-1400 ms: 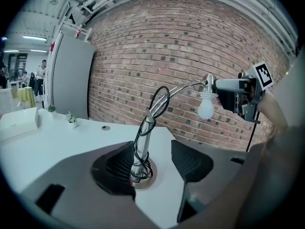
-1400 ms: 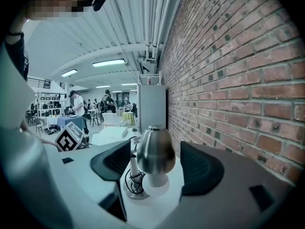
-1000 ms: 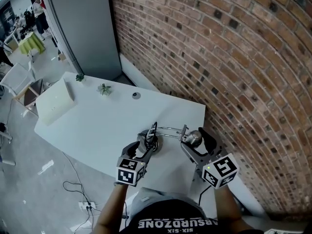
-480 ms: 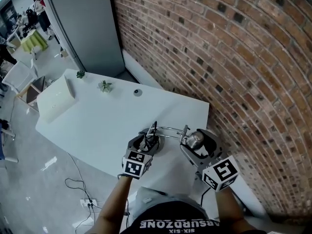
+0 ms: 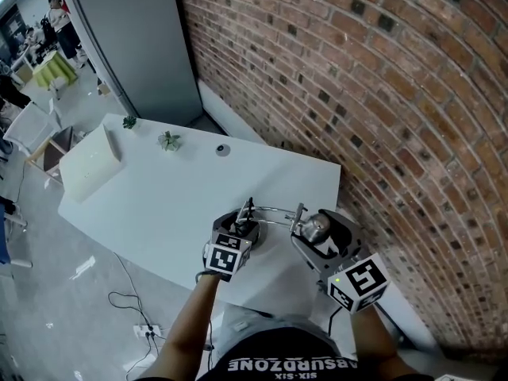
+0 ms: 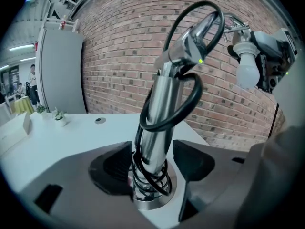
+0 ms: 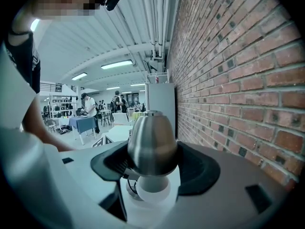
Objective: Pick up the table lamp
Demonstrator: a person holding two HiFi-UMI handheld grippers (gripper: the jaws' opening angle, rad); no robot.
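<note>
Grasp step, lower centre of head view on white rectangular table [image 5: 159, 205]: chrome, black-cord-wrapped table lamp [image 6: 159, 104] with bulb housing pinched by right gripper [image 7: 155, 162], left gripper [image 6: 153, 168] jaws spread, unclamped, astride stem; closing, then joint lift, judged next.

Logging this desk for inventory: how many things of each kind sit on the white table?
Chrome table lamp with black cord: 1
Small green potted plants: 2
White rectangular box: 1
Small round grey disc: 1
Total: 5
</note>
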